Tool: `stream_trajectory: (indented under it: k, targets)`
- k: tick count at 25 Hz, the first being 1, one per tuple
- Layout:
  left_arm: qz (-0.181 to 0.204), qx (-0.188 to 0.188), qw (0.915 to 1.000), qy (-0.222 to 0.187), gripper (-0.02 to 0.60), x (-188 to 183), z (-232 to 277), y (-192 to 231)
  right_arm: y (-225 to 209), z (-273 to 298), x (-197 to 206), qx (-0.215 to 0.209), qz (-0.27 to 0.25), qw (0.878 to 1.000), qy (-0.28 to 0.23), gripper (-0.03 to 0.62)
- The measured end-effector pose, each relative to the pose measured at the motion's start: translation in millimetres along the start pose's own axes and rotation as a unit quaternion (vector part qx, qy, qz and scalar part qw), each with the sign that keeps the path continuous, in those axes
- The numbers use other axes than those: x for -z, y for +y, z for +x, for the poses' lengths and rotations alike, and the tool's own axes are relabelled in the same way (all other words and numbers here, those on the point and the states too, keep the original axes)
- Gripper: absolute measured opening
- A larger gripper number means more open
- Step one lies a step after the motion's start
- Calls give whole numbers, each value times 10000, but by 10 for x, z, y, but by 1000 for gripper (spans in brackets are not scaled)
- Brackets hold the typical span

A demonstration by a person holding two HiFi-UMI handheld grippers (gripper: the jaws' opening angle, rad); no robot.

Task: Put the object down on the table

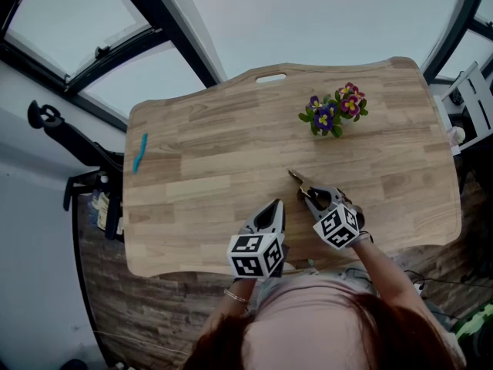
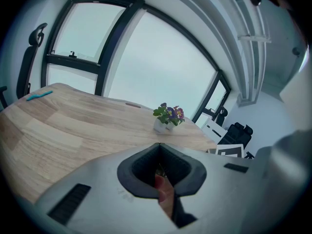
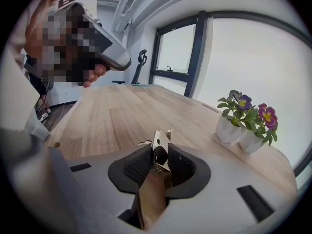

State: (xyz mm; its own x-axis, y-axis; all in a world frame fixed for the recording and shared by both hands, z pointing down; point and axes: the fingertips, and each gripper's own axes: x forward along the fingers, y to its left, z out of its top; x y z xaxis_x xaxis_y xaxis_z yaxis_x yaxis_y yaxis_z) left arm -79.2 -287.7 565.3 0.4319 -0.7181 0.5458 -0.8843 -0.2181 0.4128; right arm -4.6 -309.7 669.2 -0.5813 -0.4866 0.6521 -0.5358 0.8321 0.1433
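Observation:
A small tool with a metal head (image 3: 157,139) and a brown wooden body lies between the pads of my right gripper (image 3: 160,154). Its tip (image 1: 296,177) pokes out onto the wooden table (image 1: 200,168) ahead of the right gripper (image 1: 306,194), near the front edge. The jaws flank the tool with slight gaps and do not squeeze it. My left gripper (image 1: 277,204) hovers just left of the right one; its pads meet at the tips and nothing is between them (image 2: 159,145). It also shows at the upper left of the right gripper view (image 3: 92,28).
Two white pots of purple and pink flowers (image 1: 333,114) (image 3: 246,123) (image 2: 168,117) stand at the table's far right. A blue strip (image 1: 139,152) (image 2: 39,96) lies near the left edge. A handle cutout (image 1: 270,77) is in the far edge. Chairs (image 1: 470,99) stand beyond the right side.

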Motion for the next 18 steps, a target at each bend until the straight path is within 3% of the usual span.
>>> stream_trajectory:
  k: [18]
  targets:
    - [65,30,9999,106,0,59,46,17,43,76,39,-107,-14,9999,97,120]
